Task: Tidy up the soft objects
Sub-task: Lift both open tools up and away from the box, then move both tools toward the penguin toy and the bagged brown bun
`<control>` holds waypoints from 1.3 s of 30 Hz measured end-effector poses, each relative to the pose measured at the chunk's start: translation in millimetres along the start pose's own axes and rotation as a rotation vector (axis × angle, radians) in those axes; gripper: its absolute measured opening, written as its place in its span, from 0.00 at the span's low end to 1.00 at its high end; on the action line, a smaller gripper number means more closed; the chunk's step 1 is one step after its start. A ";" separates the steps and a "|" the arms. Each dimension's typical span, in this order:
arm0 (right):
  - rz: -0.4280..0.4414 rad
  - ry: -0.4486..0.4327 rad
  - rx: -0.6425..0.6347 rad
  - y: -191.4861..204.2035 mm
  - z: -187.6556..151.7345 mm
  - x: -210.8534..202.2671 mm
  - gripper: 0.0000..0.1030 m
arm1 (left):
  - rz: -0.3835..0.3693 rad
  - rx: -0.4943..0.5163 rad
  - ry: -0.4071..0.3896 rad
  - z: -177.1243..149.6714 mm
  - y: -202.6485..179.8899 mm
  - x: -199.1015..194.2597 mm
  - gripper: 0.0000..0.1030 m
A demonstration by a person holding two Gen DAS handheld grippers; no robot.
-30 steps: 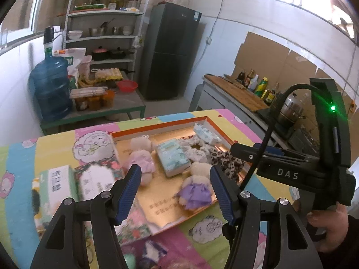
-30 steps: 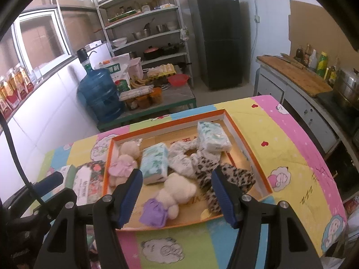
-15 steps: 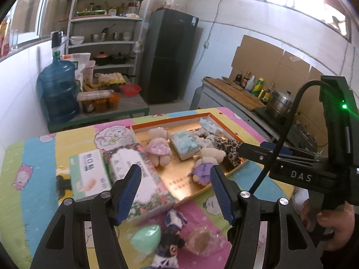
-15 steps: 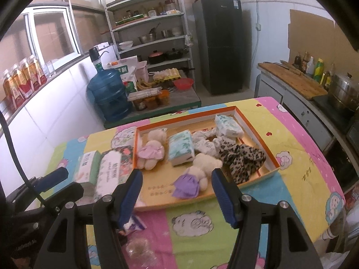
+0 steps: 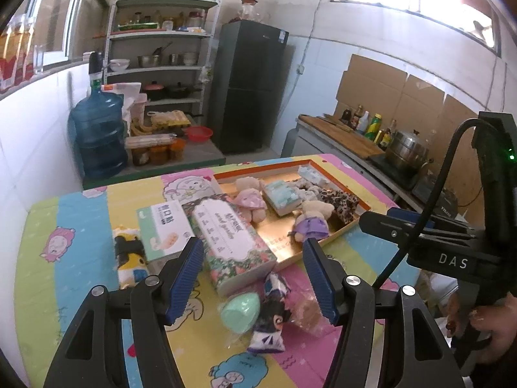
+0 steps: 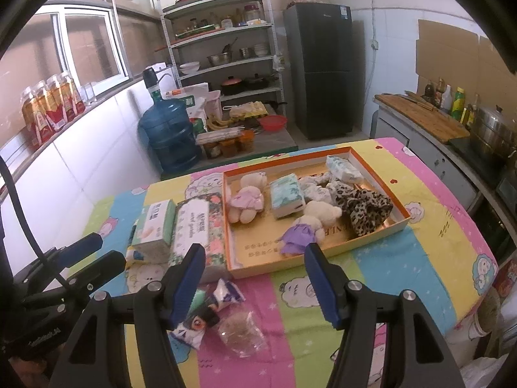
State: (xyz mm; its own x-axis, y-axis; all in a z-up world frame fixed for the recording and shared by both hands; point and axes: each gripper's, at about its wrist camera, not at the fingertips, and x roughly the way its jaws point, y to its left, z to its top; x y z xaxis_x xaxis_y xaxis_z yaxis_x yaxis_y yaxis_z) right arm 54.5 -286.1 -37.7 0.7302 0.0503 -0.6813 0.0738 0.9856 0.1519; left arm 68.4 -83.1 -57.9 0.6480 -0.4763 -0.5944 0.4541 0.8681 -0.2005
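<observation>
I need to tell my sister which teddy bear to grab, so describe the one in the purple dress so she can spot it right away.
Find the shallow orange-rimmed box on the colourful tablecloth. Inside it, near the front edge, lies a cream teddy bear in a purple dress, next to the leopard-print cloth. The other bear sits further back and wears pink.

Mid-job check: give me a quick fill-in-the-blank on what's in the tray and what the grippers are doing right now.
1. The bear in the purple dress lies inside the orange-rimmed ____.
2. The leopard-print cloth lies at the tray's ____ end in the right wrist view.
3. The floral tissue box stands on the table ____ the tray.
4. Left gripper and right gripper are both ____ and hold nothing.

Missing words: tray; right; outside; open
</observation>
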 end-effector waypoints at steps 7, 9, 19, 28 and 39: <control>0.013 0.005 -0.009 14.7 -14.2 -4.9 0.62 | 0.021 -0.008 -0.011 -10.3 12.2 -15.8 0.63; 0.015 0.005 -0.015 18.2 -17.4 -5.4 0.62 | 0.029 -0.011 -0.016 -13.3 16.0 -19.1 0.63; 0.032 -0.005 -0.047 25.5 -29.0 -8.5 0.62 | 0.054 -0.022 -0.014 -34.0 37.2 -24.6 0.63; 0.041 0.028 -0.043 23.6 -39.4 -2.4 0.62 | 0.062 -0.037 0.003 -47.3 50.2 -19.6 0.63; 0.108 0.178 -0.055 7.6 -75.9 43.5 0.62 | 0.084 -0.076 0.036 -59.4 65.1 -11.1 0.63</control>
State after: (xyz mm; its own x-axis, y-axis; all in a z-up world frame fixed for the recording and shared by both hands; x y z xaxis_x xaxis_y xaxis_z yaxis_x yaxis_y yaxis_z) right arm 35.3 -264.1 -120.5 0.5997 0.1787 -0.7800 -0.0388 0.9801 0.1947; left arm 54.4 -13.0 -110.6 0.6591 -0.3969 -0.6388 0.3505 0.9136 -0.2061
